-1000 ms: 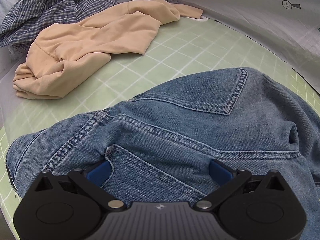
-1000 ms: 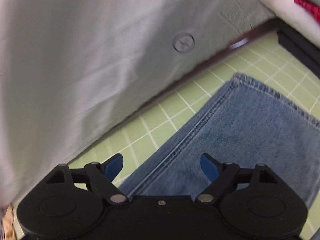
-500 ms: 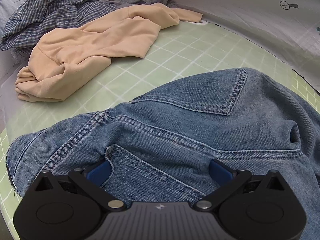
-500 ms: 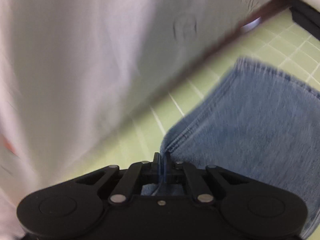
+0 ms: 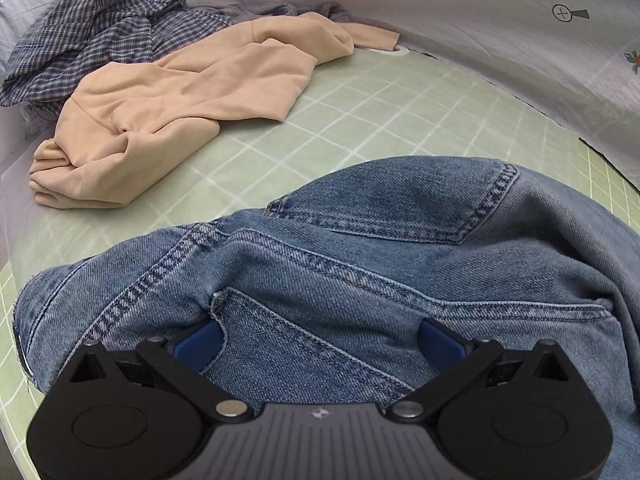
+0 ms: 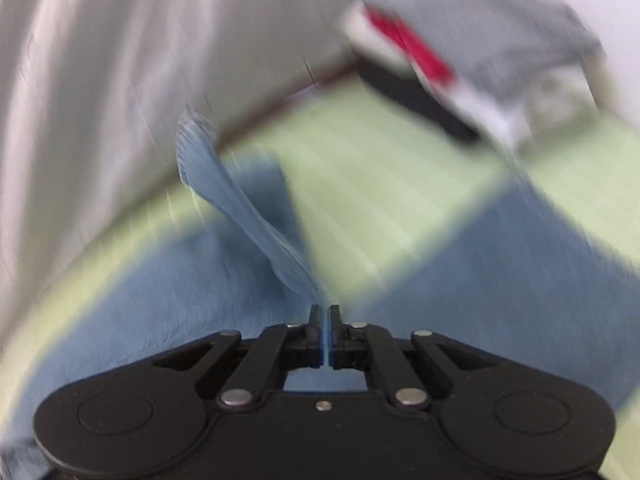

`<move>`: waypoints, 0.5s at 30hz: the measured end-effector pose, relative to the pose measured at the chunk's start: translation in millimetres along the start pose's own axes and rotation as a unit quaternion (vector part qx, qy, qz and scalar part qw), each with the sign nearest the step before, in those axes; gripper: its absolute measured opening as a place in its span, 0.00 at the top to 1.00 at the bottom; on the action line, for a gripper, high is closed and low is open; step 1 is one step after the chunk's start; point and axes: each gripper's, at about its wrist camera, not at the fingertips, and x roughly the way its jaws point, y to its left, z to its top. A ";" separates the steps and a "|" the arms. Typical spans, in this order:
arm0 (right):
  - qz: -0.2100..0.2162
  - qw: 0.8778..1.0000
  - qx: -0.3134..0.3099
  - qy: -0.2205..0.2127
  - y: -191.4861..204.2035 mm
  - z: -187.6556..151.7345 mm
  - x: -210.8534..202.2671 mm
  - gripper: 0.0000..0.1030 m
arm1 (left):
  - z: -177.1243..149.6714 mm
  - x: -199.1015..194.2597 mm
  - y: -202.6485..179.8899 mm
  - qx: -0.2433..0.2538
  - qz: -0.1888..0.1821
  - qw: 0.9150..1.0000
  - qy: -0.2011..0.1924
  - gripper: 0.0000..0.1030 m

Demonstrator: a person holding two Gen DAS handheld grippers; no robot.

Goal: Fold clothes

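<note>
One pair of blue jeans [image 5: 360, 264] fills the left wrist view from centre to 6 o'clock. One beige sweatshirt [image 5: 180, 120] lies at 10 o'clock, one checked shirt [image 5: 92, 40] at 11 o'clock. The jeans show two back pockets. One blurred clothes stack [image 6: 460, 60] sits at 1 o'clock in the right wrist view.

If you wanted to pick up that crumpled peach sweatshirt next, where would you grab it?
Probably the bunched, rolled end of the crumpled peach sweatshirt, coming from above at the near side: its thick folds stand up off the green grid mat, while the rest lies flat.
</note>
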 end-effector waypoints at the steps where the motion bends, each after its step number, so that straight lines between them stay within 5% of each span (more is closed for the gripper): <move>1: -0.005 1.000 -0.003 0.002 -1.5 -9.8 -4.8 0.93 | 2.9 -0.9 2.5 -0.003 -0.007 1.000 0.006 0.00; 3: -0.010 1.000 -0.012 0.000 0.2 -20.9 -11.9 0.67 | 8.4 -5.6 10.1 -0.015 -0.027 0.999 0.009 0.00; 7: 0.001 0.998 -0.061 -0.011 23.4 -16.6 -10.4 0.51 | 20.2 -18.9 30.3 -0.056 -0.064 0.996 -0.009 0.00; 9: 0.000 0.995 -0.100 -0.013 38.1 -14.0 -4.2 0.21 | 26.8 -25.3 40.5 -0.070 -0.076 0.994 -0.027 0.00; 15: -0.015 0.968 -0.250 -0.010 89.9 4.0 33.0 0.10 | 50.1 -20.0 54.5 -0.064 -0.081 0.993 -0.055 0.00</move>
